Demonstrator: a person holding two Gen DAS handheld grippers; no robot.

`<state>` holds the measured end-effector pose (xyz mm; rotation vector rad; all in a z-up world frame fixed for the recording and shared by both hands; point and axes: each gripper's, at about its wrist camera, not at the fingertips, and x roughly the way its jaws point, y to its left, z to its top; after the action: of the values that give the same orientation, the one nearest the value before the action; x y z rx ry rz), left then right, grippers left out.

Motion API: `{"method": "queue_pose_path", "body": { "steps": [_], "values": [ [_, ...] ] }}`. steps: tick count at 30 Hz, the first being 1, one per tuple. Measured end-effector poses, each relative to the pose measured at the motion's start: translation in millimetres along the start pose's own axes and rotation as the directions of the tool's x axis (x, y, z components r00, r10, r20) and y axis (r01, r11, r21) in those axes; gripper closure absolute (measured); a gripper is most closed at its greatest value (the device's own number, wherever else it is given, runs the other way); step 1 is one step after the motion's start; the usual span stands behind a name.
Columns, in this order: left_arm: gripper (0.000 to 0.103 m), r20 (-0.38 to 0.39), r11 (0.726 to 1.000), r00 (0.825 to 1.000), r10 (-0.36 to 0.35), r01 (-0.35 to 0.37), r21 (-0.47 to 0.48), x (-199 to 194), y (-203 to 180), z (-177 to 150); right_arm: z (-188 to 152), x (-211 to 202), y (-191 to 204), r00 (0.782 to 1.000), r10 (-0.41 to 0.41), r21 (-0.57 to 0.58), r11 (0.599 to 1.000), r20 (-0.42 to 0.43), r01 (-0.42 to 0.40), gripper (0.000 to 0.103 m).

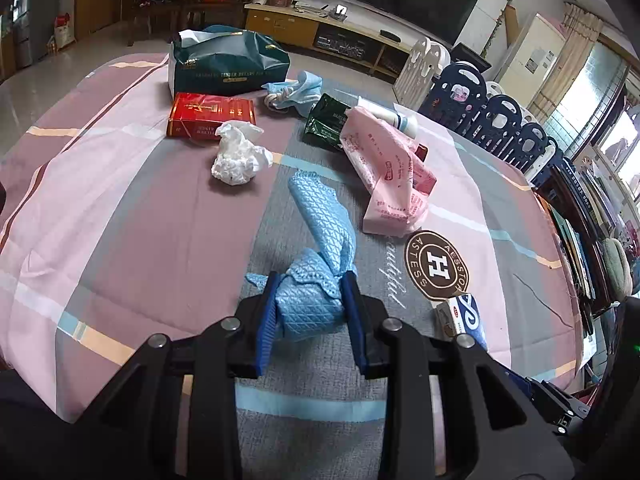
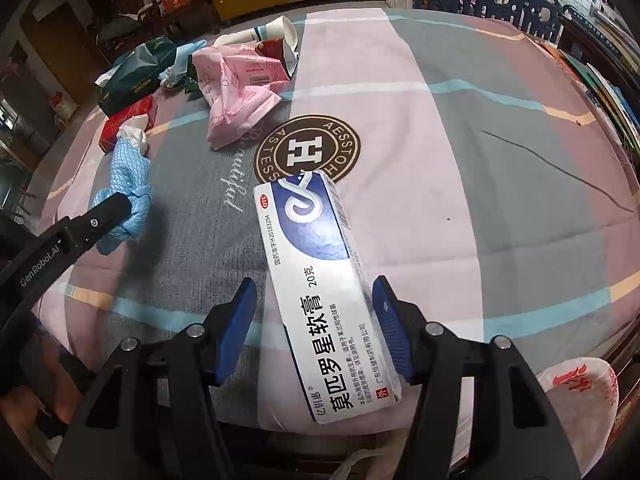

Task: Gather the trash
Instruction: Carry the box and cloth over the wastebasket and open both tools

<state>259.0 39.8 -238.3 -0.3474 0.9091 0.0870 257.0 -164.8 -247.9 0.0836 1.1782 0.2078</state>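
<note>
In the left wrist view we found the left gripper (image 1: 308, 300) clenched on the near, bunched end of a blue quilted cloth (image 1: 320, 220), both blue pads pressed into the fabric; the rest of the cloth trailed away from it across the grey band of the bedspread (image 1: 120, 220) toward the middle. We judged the cloth light, soft and limp: it would drape and drag when lifted, so the grip on the gathered bunch suited it better than one on a loose corner. Beyond it lay a crumpled white tissue (image 1: 238, 152), a red carton (image 1: 210, 114), a dark green tissue pack (image 1: 228, 62) near the far edge and a pink plastic bag (image 1: 390, 168) just beside the round brown logo (image 1: 436, 266). We judged the tissue nearly weightless and easily crushed, the bag slippery and best pinched at a fold. In the right wrist view the right gripper (image 2: 314, 320) straddled a white and blue ointment box (image 2: 316, 276) near the bedspread's front edge. A gap showed at the left pad, while the right pad stood at the box's edge; we took the claw as released, the box lying between the jaws. We judged the box light, stiff across its long faces, likely to dent at the ends.
</note>
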Motion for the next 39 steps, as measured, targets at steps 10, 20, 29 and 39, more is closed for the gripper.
{"method": "queue_pose_path", "body": {
  "steps": [10,20,29,39],
  "values": [
    [0.071,-0.009,1.000,1.000,0.014,-0.014,-0.004,3,2,-1,-8,4,2,0.999,-0.050,-0.030,0.998,0.021,0.051,0.057],
    [0.071,0.033,1.000,0.999,-0.007,0.006,0.023,-8,-4,-1,-17,-52,-14,0.991,-0.023,0.028,0.999,0.135,0.019,0.057],
    [0.071,0.159,0.991,0.987,-0.005,-0.016,0.130,-101,-46,-21,-42,-144,-41,0.964,-0.001,0.058,0.998,0.267,-0.015,0.057],
    [0.071,0.242,0.970,0.965,-0.097,0.038,0.239,-208,-92,-48,-85,-215,-56,0.939,-0.038,0.071,0.997,0.342,0.015,0.057]
  ]
}}
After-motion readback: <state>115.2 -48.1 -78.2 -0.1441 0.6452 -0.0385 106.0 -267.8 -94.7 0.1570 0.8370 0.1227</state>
